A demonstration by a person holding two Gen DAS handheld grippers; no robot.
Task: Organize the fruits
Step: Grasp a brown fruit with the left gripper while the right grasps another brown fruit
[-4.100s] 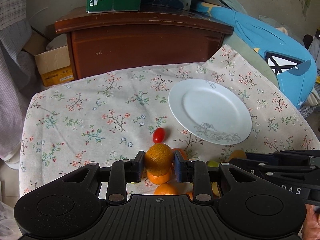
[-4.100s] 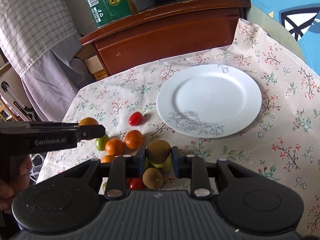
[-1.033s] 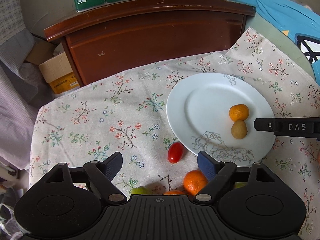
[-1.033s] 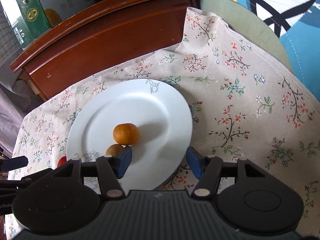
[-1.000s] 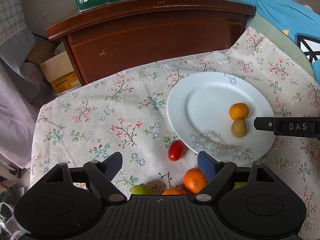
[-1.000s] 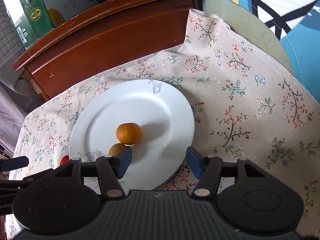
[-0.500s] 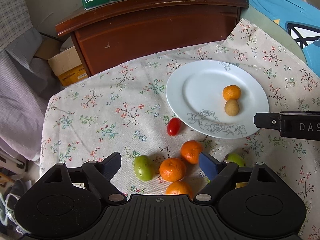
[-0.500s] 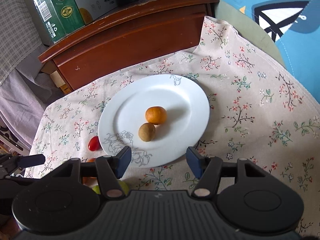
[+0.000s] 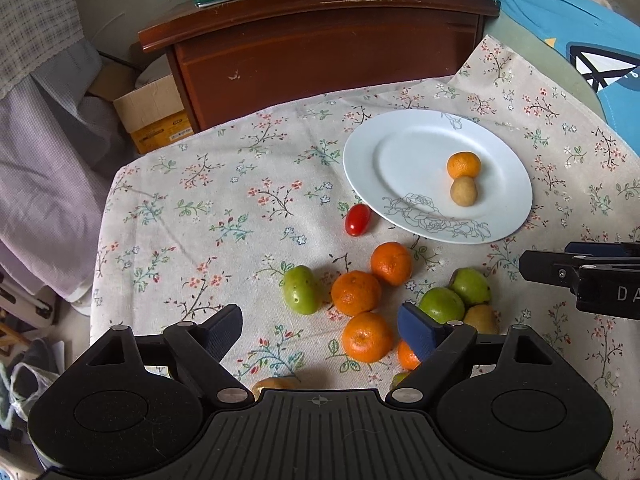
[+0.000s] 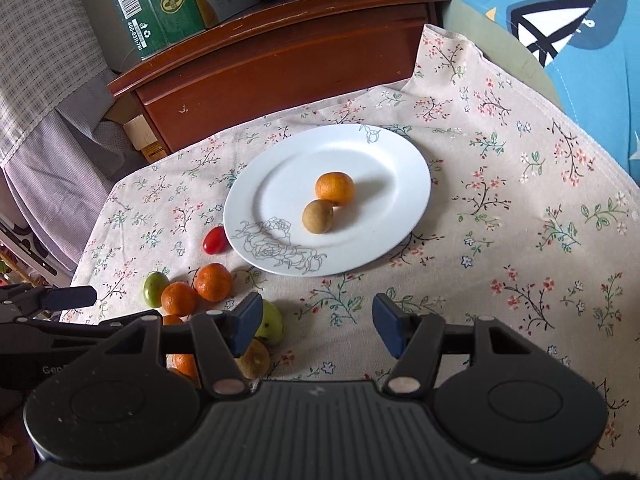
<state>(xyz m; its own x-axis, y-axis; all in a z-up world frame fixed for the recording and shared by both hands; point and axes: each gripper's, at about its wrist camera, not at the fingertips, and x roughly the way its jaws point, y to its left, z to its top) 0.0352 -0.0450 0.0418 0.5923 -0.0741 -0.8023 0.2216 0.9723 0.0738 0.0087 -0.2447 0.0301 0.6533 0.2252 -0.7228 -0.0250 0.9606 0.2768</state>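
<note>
A white plate (image 9: 392,136) (image 10: 384,160) on the floral cloth holds one tangerine (image 9: 463,165) (image 10: 334,188) and one brown kiwi (image 9: 463,191) (image 10: 317,216), touching. A loose pile lies in front of the plate: several tangerines (image 9: 355,293) (image 10: 214,282), green fruits (image 9: 303,289) (image 10: 155,288), a brown kiwi (image 10: 253,358) and a red cherry tomato (image 9: 358,219) (image 10: 214,239). My left gripper (image 9: 320,326) is open and empty above the pile. My right gripper (image 10: 316,320) is open and empty, in front of the plate; it also shows in the left wrist view (image 9: 576,272).
A dark wooden cabinet (image 9: 320,44) (image 10: 280,52) stands behind the table with green cartons (image 10: 156,4) on top. Cardboard boxes (image 9: 152,116) sit on the floor at left. A blue cushion (image 9: 580,40) lies at the right.
The tangerine and kiwi held four seconds ago now lie on the plate. Over the last second both open grippers have pulled back, bringing the fruit pile into view.
</note>
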